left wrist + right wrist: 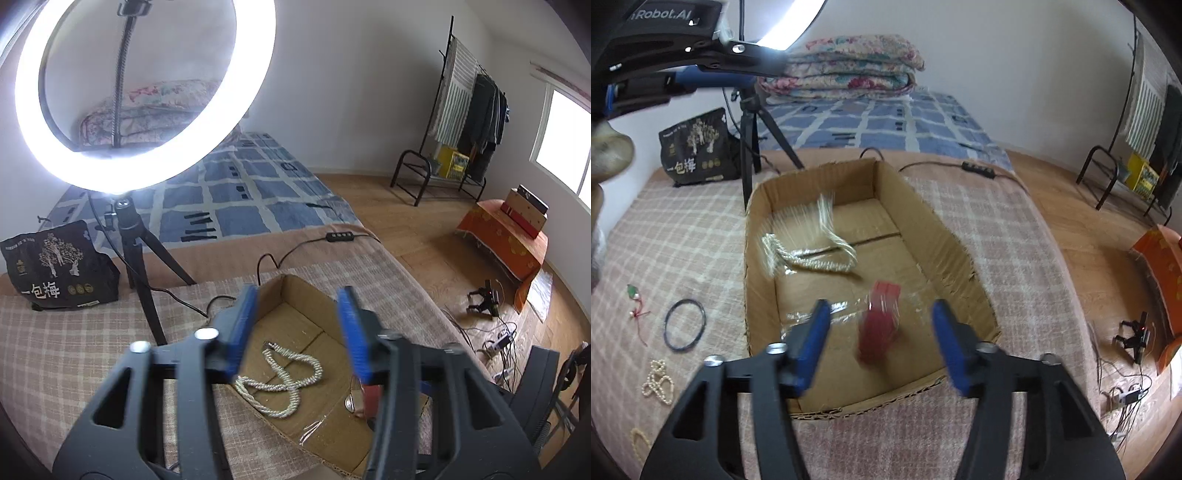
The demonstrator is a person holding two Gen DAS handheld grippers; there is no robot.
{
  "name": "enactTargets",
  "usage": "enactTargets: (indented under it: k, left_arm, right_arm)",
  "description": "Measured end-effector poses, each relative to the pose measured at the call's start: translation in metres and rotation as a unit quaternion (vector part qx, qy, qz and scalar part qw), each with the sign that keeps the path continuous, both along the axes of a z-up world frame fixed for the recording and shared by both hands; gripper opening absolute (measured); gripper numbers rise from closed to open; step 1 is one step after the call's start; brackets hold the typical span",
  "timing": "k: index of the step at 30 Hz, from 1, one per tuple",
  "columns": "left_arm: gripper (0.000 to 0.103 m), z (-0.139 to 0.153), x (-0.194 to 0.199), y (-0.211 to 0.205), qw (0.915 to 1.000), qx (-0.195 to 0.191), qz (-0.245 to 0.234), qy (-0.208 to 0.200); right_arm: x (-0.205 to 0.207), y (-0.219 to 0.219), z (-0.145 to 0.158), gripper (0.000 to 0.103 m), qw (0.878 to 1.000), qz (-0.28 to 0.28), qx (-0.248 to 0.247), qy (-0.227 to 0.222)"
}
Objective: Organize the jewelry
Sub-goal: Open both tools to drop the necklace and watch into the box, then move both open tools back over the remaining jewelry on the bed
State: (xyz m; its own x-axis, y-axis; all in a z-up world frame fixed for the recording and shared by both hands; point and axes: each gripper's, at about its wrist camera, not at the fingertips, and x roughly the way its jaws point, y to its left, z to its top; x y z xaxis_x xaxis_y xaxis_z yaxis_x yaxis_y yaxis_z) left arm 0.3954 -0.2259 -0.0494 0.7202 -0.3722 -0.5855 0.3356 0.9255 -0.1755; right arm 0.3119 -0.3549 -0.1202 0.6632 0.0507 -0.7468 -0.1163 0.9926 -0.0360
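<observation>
Left gripper [297, 332]: black frame with blue pads, jaws standing apart with nothing clamped; it points down into the box.
Right gripper [881, 345]: same black-and-blue build, jaws standing wide apart, pads touching nothing.
Red item [881, 326]: a small flat red piece in a clear plastic sleeve, smeared by motion blur, between the right jaws but free of both pads, over the near floor of the box. In the left wrist view it peeks out just behind the right-hand pad.
Silver rope necklace [284, 380]: a thick twisted silvery-white chain, looped on the box floor just below and beyond the left jaws; in the right wrist view it is blurred, ahead and to the left of the right jaws.
Open cardboard box [955, 236]: shallow brown corrugated tray on the checked beige cover, lying under both pairs of jaws.
Loose pieces on the cover, left of the right jaws: a cream bead string [657, 380], a thin dark ring bangle [685, 325], a small green charm on red cord [633, 295].
Beyond the box: a black printed pouch [55, 266], a black tripod [140, 258] carrying a lit white ring light [144, 92].
Far: a blue patterned bedspread [236, 192], a folded floral quilt [846, 70].
</observation>
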Motion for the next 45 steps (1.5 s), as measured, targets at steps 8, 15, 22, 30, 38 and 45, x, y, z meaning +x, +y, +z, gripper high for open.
enactTargets:
  k: [8, 15, 22, 30, 38, 45]
  left_arm:
    - [0.056, 0.006, -0.009, 0.013, 0.9999, 0.001, 0.013, 0.002]
    - [0.056, 0.027, -0.029, 0.032, 0.9997, 0.002, 0.021, -0.010]
    - [0.056, 0.052, -0.056, 0.059, 0.9990, 0.005, 0.035, -0.027]
    - [0.056, 0.077, -0.093, 0.101, 0.9972, 0.009, 0.054, -0.052]
    - [0.056, 0.088, -0.135, 0.156, 0.9943, 0.005, 0.084, -0.065]
    - [0.056, 0.072, -0.174, 0.200, 0.9914, 0.025, 0.106, -0.072]
  right_arm:
    - [-0.007, 0.000, 0.009, 0.073, 1.000, -0.004, 0.001, -0.004]
    - [-0.023, -0.001, 0.028, 0.073, 1.000, -0.006, 0.005, -0.017]
    - [-0.042, 0.003, 0.051, 0.073, 0.999, -0.011, 0.012, -0.038]
    - [-0.072, 0.015, 0.074, 0.073, 0.998, -0.007, 0.021, -0.067]
    - [-0.110, 0.034, 0.079, 0.074, 0.993, 0.020, 0.045, -0.105]
    - [-0.132, 0.066, 0.068, 0.074, 0.991, 0.085, 0.015, -0.101]
